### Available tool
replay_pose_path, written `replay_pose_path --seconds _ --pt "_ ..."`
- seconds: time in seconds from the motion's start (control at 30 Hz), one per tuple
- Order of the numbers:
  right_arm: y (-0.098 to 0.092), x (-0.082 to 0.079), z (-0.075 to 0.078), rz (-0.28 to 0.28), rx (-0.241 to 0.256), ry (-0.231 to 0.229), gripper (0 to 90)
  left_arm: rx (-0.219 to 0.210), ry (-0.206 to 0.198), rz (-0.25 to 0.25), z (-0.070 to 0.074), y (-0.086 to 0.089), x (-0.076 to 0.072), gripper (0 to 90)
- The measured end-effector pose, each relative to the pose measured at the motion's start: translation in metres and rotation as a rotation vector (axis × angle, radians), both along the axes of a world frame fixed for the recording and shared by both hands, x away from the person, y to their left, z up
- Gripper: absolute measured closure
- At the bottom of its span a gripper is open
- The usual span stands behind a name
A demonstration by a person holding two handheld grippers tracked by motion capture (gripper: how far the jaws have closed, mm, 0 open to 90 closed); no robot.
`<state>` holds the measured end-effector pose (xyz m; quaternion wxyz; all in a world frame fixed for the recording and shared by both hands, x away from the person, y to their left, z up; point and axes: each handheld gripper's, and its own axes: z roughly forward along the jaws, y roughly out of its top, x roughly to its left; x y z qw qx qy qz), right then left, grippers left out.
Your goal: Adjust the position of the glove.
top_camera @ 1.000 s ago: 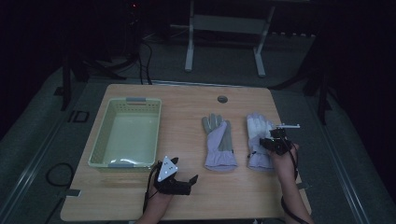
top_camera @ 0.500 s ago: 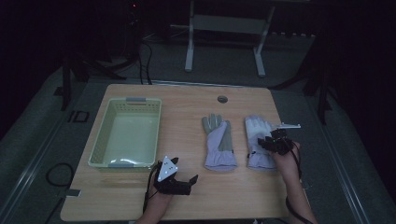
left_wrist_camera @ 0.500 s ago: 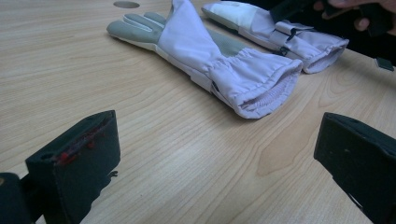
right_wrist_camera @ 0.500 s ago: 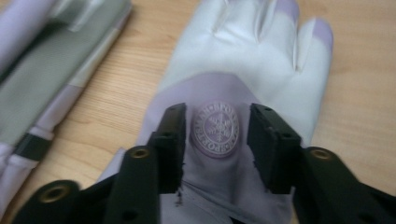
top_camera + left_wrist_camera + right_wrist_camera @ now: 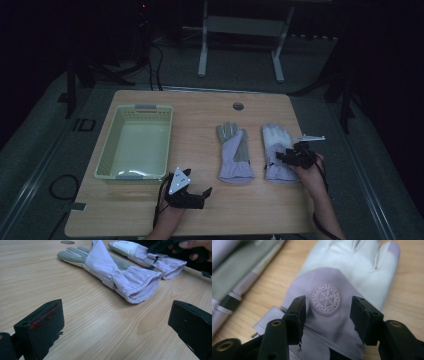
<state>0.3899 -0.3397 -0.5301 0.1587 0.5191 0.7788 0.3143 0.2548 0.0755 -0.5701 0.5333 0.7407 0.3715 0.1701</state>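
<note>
On the desk [image 5: 200,107], a pale basket [image 5: 135,142] sits well left of the right glove [image 5: 276,150], with the left glove [image 5: 234,152] between them. Above that right glove's snowflake badge [image 5: 326,299] hangs the right gripper [image 5: 327,320], jaws parted around nothing. The left gripper [image 5: 200,192] rests near the left glove's cuff, jaws wide.

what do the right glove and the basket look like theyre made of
Right glove: matte lilac and white woven fabric, likely synthetic, with a printed snowflake badge and gathered cuff. Basket: pale green plastic by its look, with perforated walls.
</note>
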Motion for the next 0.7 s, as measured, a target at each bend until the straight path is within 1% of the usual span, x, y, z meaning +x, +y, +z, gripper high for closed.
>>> replay_pose_path --seconds 0.1,0.17,0.27,0.3,0.37,0.57,0.67,0.7 --pt "0.002 0.0 -0.007 0.02 -0.023 -0.007 53.8 0.005 -0.003 -0.003 0.0 0.0 0.0 0.6" --pt "0.002 0.0 -0.008 0.034 -0.012 -0.001 62.0 0.007 -0.005 -0.002 0.0 -0.001 -0.001 0.6" --pt "0.002 0.0 -0.009 0.031 0.003 0.008 67.4 0.008 -0.005 -0.002 0.0 0.0 0.0 0.6" --pt "0.002 -0.001 -0.009 0.022 0.011 0.014 69.8 0.006 -0.003 -0.002 0.0 0.0 0.0 0.6" --pt "0.003 -0.002 -0.008 0.014 0.012 0.017 74.5 0.006 -0.002 -0.001 0.0 0.0 0.0 0.6" --pt "0.007 -0.002 -0.004 -0.023 0.011 0.035 79.1 0.004 -0.002 0.001 0.0 0.0 0.0 0.6" --pt "0.005 -0.003 0.003 -0.045 0.035 0.039 80.4 0.001 0.0 0.002 0.0 0.0 0.0 0.6" --pt "0.005 -0.003 0.005 -0.042 0.037 0.045 80.4 0.001 0.0 0.001 0.0 0.0 0.0 0.6"
